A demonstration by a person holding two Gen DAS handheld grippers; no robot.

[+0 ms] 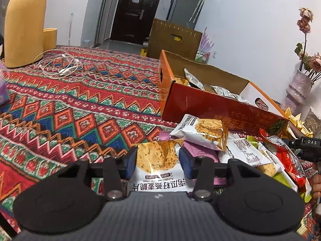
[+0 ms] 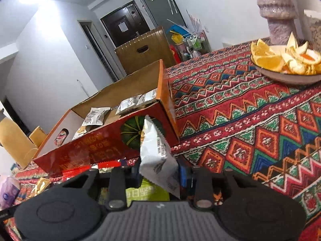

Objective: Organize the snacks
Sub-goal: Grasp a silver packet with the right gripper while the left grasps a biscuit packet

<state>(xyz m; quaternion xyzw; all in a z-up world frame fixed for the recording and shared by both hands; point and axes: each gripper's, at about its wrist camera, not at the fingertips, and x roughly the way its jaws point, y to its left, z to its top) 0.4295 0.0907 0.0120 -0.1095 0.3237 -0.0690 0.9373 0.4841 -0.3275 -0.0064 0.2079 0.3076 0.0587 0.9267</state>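
**Packets pinched in both grippers beside the red box**

Snacks lie heaped on the patterned cloth (image 1: pixel 84 104), just in front of the long red box (image 1: pixel 212 104), whose open top already holds several packets. The left gripper (image 1: pixel 158 160) is closed on a white cracker packet (image 1: pixel 156 160), its blue pads pressing the two sides near the top, so the packet stands between the fingers with its printed end towards the camera. The right gripper (image 2: pixel 159 170) is clamped tight on a thin white packet (image 2: pixel 156 156) by its lower part, leaving the crimped top sticking up against the pumpkin picture on the box. Holding each packet by its edges likely keeps the crackers from being crushed. Both seem ready to be lifted over the near wall into the box. A bowl of orange pieces (image 2: pixel 286 62) sits well apart.
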